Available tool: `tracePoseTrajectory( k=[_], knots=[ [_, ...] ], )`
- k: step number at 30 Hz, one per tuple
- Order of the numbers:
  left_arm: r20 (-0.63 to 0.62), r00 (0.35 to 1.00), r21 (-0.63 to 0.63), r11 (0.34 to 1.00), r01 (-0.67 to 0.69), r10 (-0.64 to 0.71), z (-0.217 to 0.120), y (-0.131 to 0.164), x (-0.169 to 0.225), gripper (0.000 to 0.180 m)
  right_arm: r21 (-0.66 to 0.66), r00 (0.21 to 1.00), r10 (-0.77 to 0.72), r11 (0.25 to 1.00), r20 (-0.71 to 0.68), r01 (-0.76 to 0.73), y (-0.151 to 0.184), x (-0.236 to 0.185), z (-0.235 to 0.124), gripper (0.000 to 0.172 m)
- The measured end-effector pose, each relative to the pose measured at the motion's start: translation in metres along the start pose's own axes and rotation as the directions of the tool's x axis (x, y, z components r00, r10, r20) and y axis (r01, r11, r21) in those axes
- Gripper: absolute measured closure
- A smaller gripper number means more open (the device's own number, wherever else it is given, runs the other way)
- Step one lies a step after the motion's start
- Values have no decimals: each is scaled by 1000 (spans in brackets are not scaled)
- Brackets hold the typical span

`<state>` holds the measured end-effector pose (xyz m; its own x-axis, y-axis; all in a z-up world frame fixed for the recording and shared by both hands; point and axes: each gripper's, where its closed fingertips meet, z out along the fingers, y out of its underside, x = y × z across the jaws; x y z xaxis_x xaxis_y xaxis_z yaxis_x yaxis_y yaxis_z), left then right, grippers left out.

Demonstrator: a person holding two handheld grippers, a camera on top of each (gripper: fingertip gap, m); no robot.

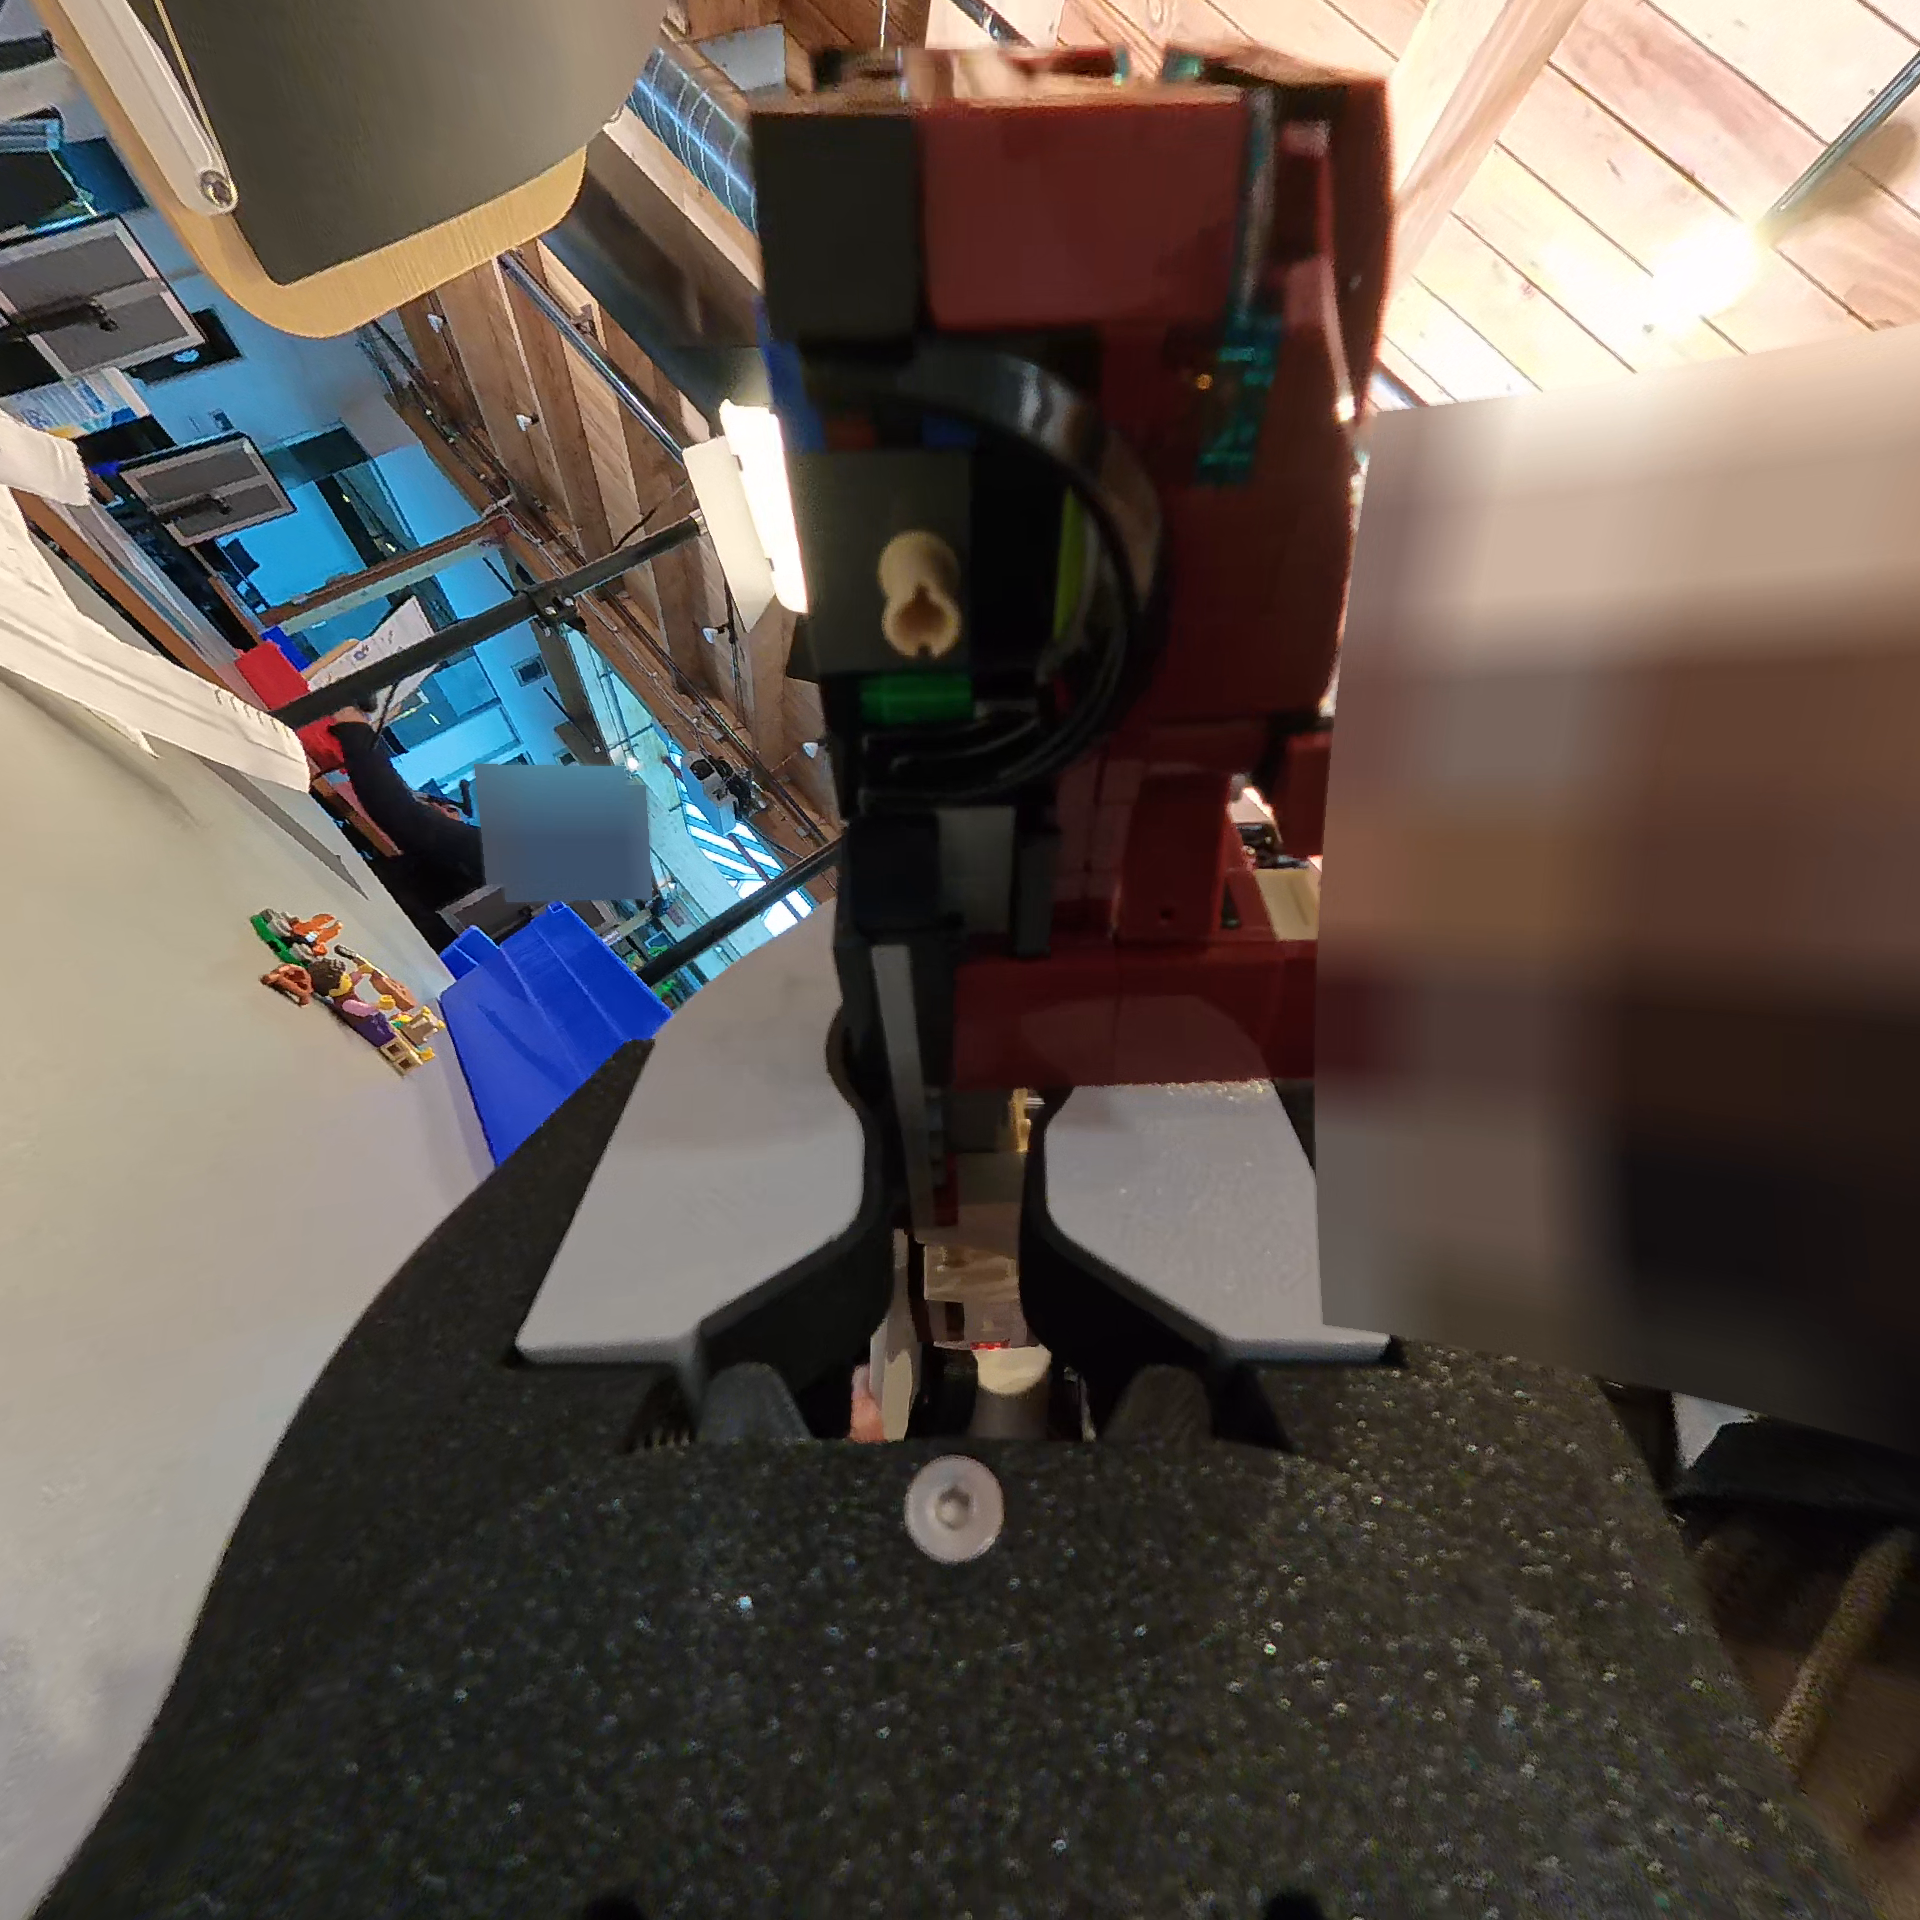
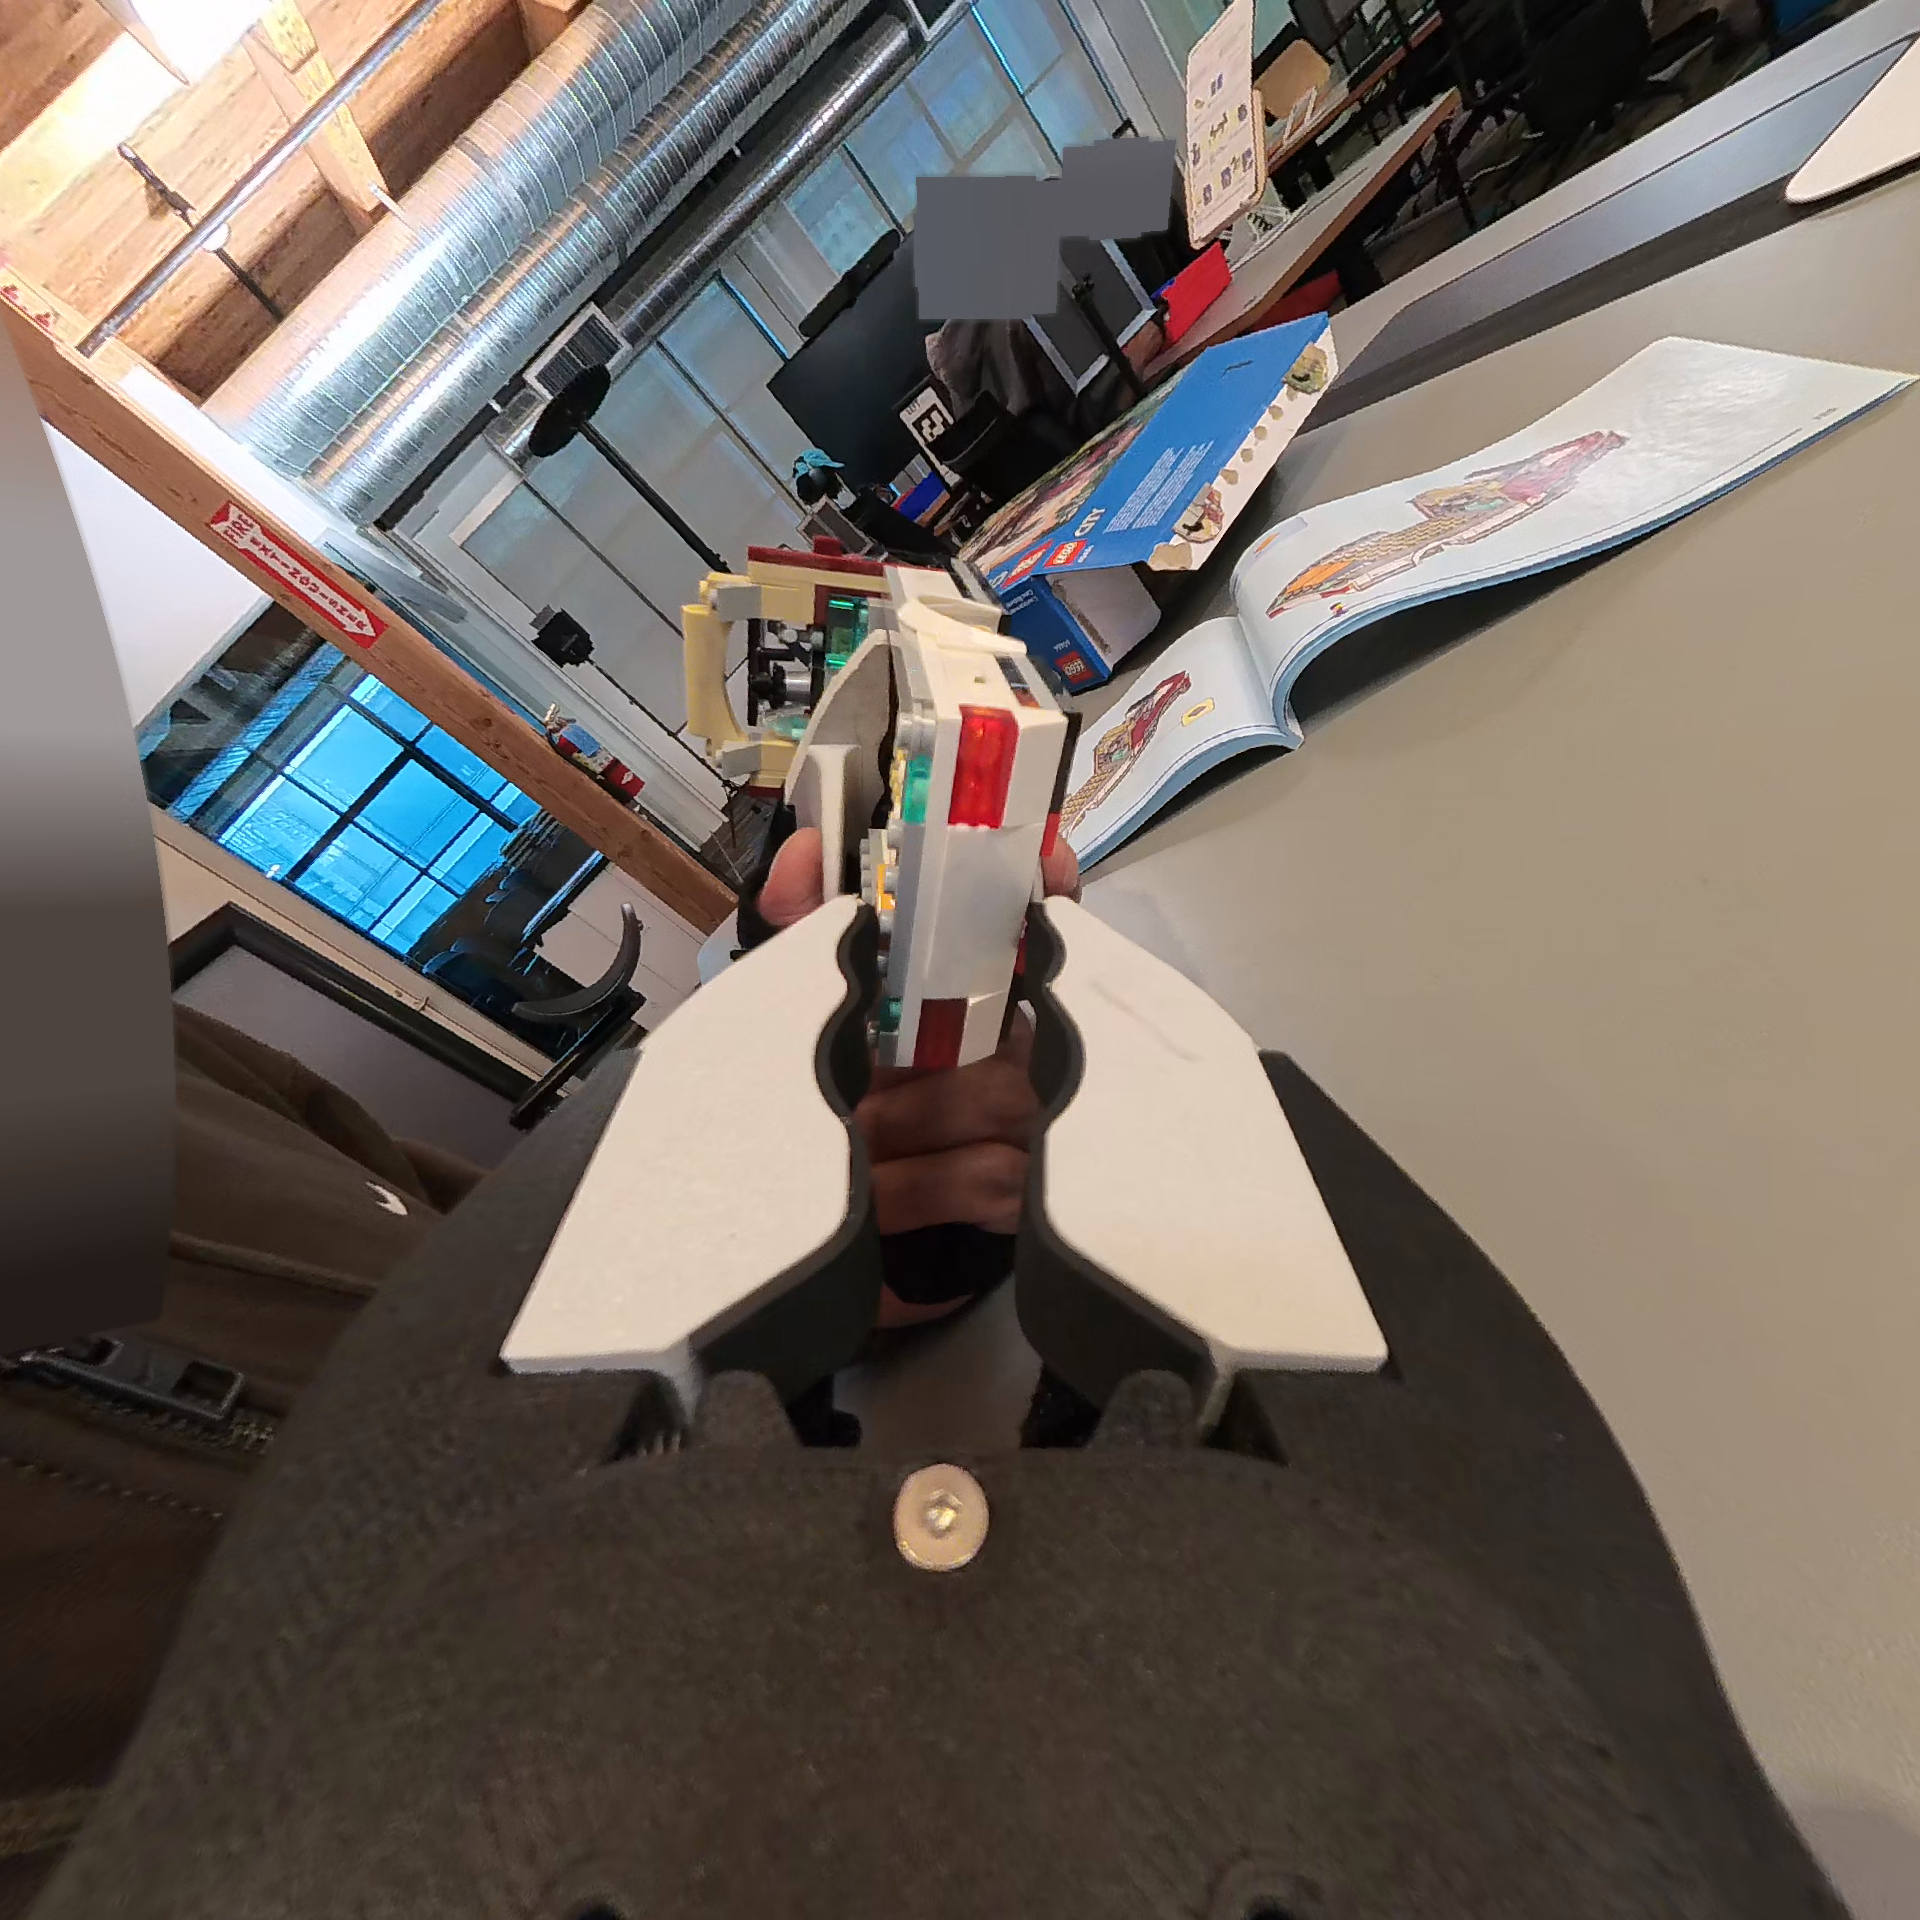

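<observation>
Between both hand-held gripper jaws, narrowly parted, sits a clamped brick model [image 2: 961, 894].

Brick model [image 1: 1122, 644]: dark red/black build, black cable loop and tan pin on side, raised off worktop [image 1: 156, 1195], upright. White/red end section [image 2: 977, 831], w/ translucent red and teal pieces, clamped between pads.

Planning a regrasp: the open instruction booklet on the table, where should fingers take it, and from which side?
Judging by its pose, take the instruction booklet at the raised page edge nearest the camera, beside the spine. There the pages arch up off the table, leaving a gap for a finger. Come in low from that near side, one finger under and one over. The far pages lie flat and offer no lip.
</observation>
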<state>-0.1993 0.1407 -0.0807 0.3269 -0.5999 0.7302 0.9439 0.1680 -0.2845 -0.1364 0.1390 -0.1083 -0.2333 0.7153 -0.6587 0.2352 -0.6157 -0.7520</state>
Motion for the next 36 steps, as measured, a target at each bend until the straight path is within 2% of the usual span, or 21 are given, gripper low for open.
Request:
tracePoseTrajectory(
  k=[7,12,30,33,36],
  knots=[
    [29,999,47,999,-17,16,-3,-7,-3,157,-16,997,67,998,40,-67,5,-3,3,134],
    [22,1000,36,999,-9,8,-2,-5,-3,157,2,994,97,995,44,-97,4,-1,3,143],
    [13,999,30,999,31,-32,-2,-3,-4,156,4,995,92,996,21,-92,5,1,3,144],
    [36,999,35,999,37,-38,-3,-4,-8,157,2,995,96,995,15,-96,5,2,4,144],
    [117,993,23,1000,-11,9,-1,-5,-14,157,5,998,57,998,-14,-57,2,6,4,142]
  ],
)
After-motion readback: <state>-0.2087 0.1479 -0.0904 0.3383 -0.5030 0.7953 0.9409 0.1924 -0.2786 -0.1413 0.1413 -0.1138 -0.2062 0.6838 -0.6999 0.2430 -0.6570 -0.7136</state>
